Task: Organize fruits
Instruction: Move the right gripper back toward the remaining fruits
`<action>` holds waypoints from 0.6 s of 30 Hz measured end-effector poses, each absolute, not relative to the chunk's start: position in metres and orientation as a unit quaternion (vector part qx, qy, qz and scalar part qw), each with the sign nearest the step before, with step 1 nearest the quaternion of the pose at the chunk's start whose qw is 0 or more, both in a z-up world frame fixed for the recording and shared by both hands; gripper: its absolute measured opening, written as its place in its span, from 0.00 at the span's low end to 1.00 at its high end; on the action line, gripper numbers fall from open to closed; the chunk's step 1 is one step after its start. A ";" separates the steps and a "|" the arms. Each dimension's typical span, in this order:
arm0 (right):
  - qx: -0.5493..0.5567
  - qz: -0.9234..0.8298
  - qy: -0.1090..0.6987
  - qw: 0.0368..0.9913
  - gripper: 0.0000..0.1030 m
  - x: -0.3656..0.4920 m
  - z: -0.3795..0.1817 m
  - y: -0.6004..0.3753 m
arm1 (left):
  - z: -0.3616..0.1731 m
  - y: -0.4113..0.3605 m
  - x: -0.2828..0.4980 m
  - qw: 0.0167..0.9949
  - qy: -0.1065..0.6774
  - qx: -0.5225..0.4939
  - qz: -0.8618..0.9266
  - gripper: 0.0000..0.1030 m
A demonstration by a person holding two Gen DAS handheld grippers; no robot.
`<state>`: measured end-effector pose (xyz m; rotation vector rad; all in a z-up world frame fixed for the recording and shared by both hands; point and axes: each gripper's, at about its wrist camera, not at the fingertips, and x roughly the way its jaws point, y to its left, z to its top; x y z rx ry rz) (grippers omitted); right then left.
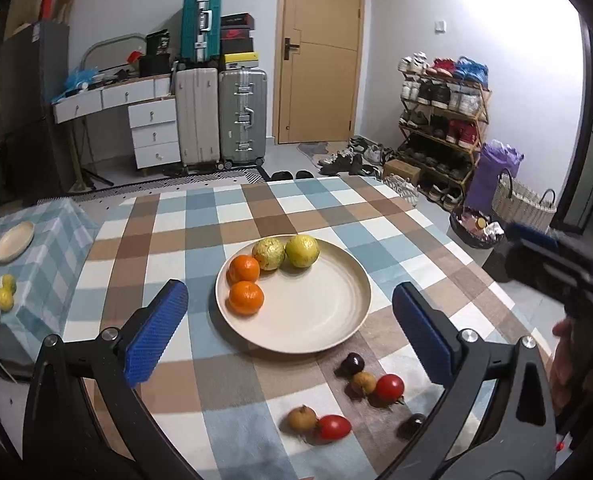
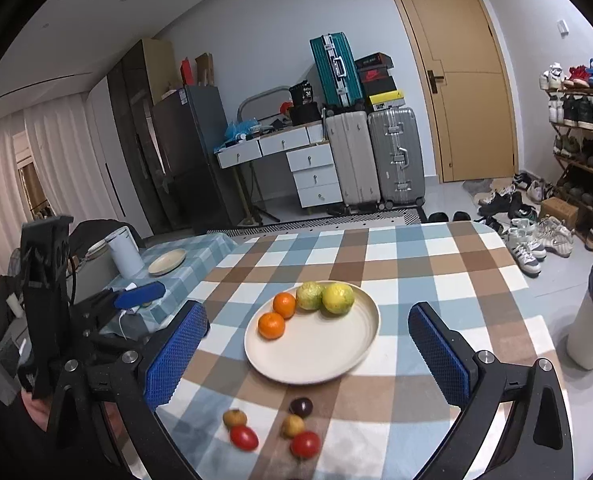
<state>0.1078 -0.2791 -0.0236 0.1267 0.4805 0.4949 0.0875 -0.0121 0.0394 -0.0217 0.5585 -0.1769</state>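
Note:
A cream plate [image 1: 316,312] sits mid-table on the checked cloth. It holds two oranges [image 1: 245,283] and two yellow-green citrus fruits [image 1: 286,252] along its far left rim. My left gripper [image 1: 289,292] hovers open in front of the plate, with nothing between its blue pads. Nearer me on the cloth lie several small fruits: red tomatoes [image 1: 389,387], brown ones [image 1: 302,418] and dark ones [image 1: 353,363]. In the right wrist view my right gripper [image 2: 308,314] is also open and empty, facing the same plate [image 2: 316,360], with the small fruits [image 2: 293,426] below it.
A lower side table on the left carries a small empty plate [image 1: 14,241], two small yellow-green fruits [image 1: 5,292] and a white canister [image 2: 125,250]. A lined bin [image 1: 476,232] stands off the table's right edge. Suitcases and a shoe rack line the far walls.

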 end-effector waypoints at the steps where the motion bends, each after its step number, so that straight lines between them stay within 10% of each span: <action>1: 0.063 0.243 0.233 0.940 1.00 0.102 -0.027 -0.281 | 0.039 -0.010 0.085 0.958 0.275 -0.017 -0.084 0.99; 18: 0.074 0.274 0.279 0.917 1.00 0.048 -0.093 -0.282 | -0.039 0.027 0.014 0.942 0.304 -0.137 -0.030 0.99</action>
